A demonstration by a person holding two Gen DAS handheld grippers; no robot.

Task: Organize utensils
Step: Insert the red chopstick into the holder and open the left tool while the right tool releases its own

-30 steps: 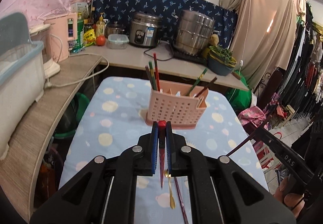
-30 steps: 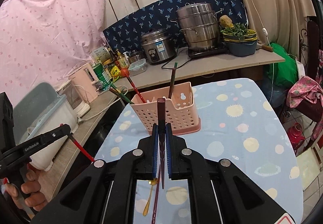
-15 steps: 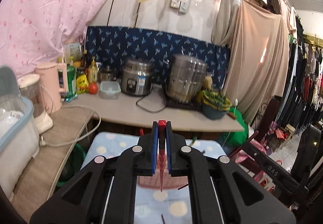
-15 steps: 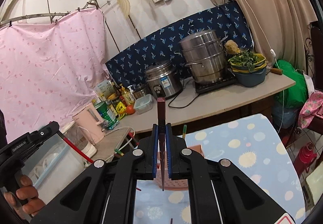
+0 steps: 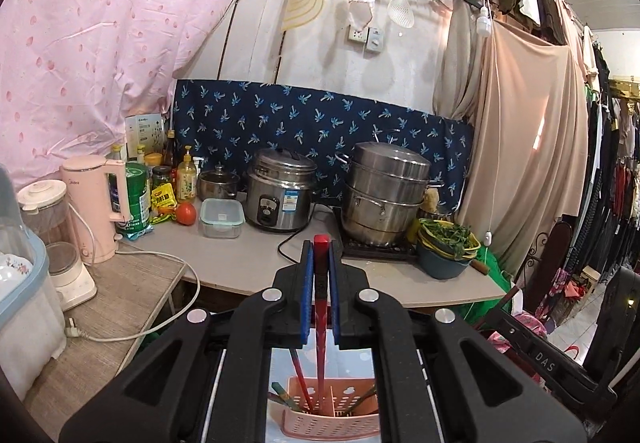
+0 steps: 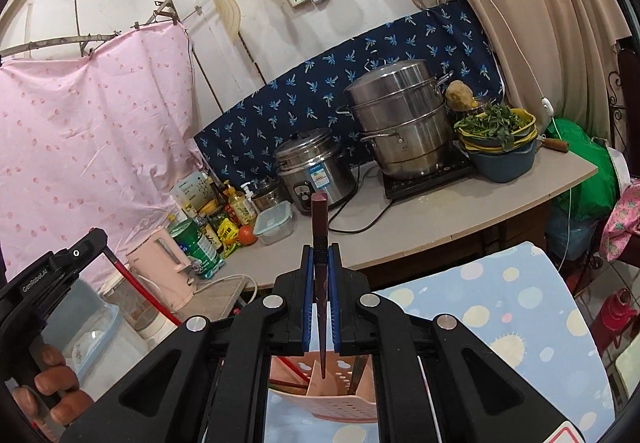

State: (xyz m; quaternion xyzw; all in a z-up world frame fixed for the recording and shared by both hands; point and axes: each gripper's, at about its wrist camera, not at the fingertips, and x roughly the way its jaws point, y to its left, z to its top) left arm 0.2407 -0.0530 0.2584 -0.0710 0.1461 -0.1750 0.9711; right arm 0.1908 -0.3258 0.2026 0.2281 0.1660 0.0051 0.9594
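Big counter (image 5: 256, 263) along the back wall w/ steamer pot (image 5: 386, 199) and rice cooker (image 5: 280, 195) on it; in front, the spotted table (image 6: 500, 307).

Both grippers are raised over the pink utensil caddy (image 5: 332, 417), fingers pointing out level toward the counter. Left gripper (image 5: 320, 255) is clamped on a red chopstick (image 5: 320, 315), which hangs nearly straight down w/ its tip inside the caddy, beside another red stick (image 5: 300, 379) leaning there. Right gripper (image 6: 320, 255) is pinched on a dark maroon chopstick (image 6: 320, 283), top end poking up above the pads, tip down at the caddy's divider.

In the right wrist view the left hand (image 6: 52, 399) wraps the other gripper's handle at the bottom-left edge, cut off by the frame.

Caddy is mostly hidden behind the black gripper bodies in both views; can't tell which compartment either tip is in. Green utensils in there are barely visible.
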